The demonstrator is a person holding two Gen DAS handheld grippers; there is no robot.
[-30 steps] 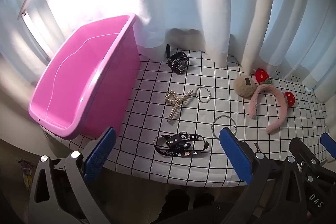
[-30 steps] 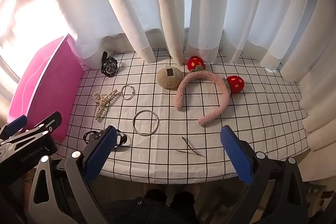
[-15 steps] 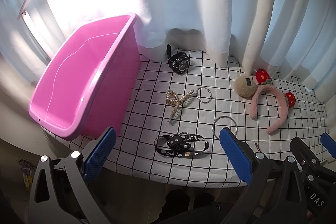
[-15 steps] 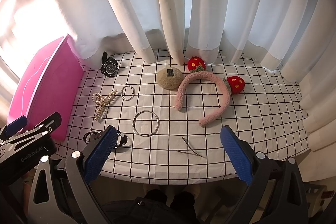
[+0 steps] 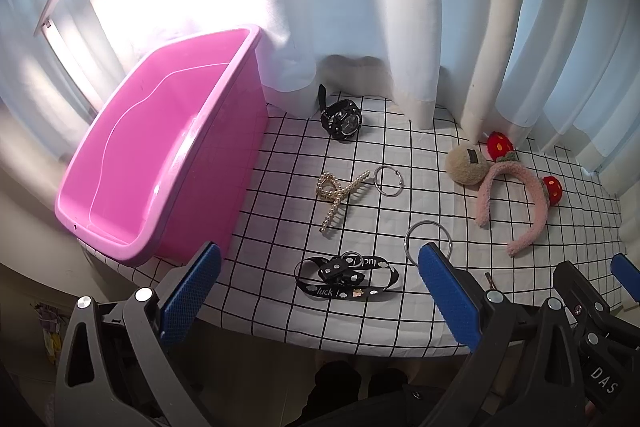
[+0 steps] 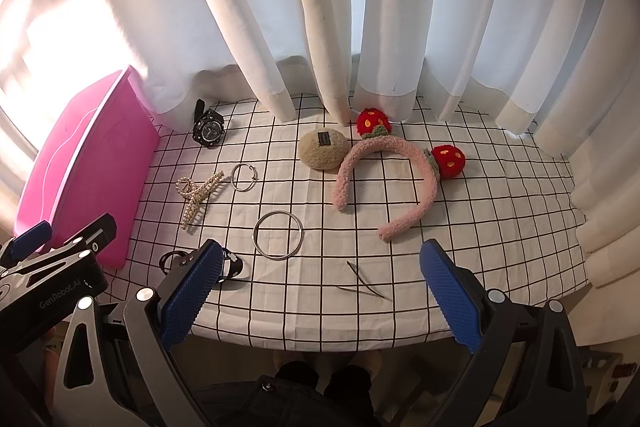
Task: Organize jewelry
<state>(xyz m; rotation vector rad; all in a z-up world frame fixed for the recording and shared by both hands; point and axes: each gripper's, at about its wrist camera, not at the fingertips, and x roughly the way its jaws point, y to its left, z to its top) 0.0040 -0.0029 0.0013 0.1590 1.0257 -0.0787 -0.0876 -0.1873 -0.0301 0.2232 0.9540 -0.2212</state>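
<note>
Left wrist: black ribbon [image 5: 346,277] between wide-spread left claw [image 5: 320,293] fingers.

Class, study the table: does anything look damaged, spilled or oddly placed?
Nothing looks damaged or spilled. The pieces simply lie loose on the checked cloth: black watch, pearl clip, two metal rings, fluffy pink headband. The pink bin appears empty; both tongs hang open.

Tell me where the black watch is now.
The black watch lies at the far edge of the checked cloth, near the curtain, just right of the pink tub and behind the pearl clip; the right wrist view shows it far left.
</note>
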